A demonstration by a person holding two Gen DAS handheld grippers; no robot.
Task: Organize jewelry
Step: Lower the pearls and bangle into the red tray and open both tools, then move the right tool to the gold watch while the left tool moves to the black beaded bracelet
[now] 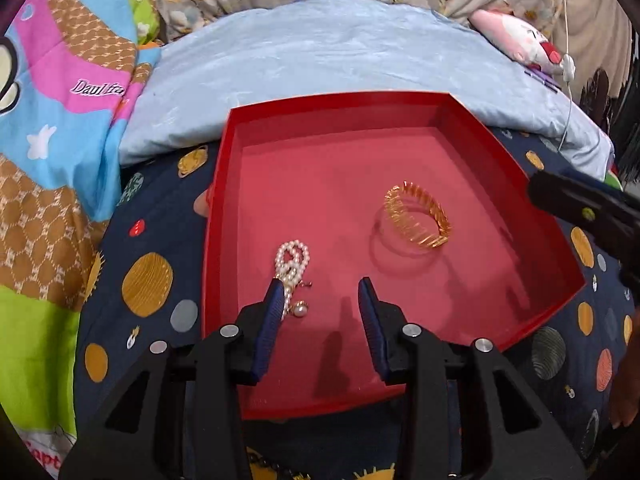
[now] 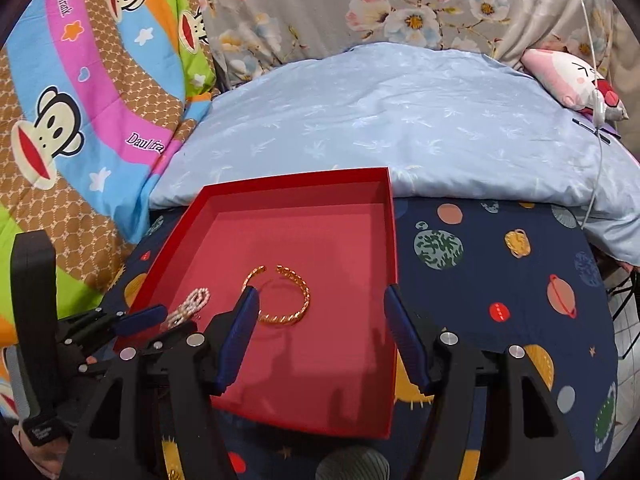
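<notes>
A red tray (image 1: 224, 184) lies on a navy planet-print cloth; it also shows in the right wrist view (image 2: 394, 240). Inside lie a gold twisted cuff bracelet (image 1: 418, 216) (image 2: 294, 312) and a pearl strand with a pearl charm (image 1: 292, 268) (image 2: 192, 304). My left gripper (image 1: 322, 292) is open and empty over the tray's near part, its left finger beside the pearls. My right gripper (image 2: 320, 300) is open and empty, hovering above the tray's right side just nearer than the gold bracelet. The left gripper shows at the left of the right wrist view (image 2: 132, 320).
The navy planet cloth (image 2: 500, 280) covers the surface around the tray. A light blue pillow (image 1: 340, 52) lies behind it, a colourful monkey-print quilt (image 2: 80, 100) to the left, and a pink plush toy (image 2: 568, 80) with a white cable at the far right.
</notes>
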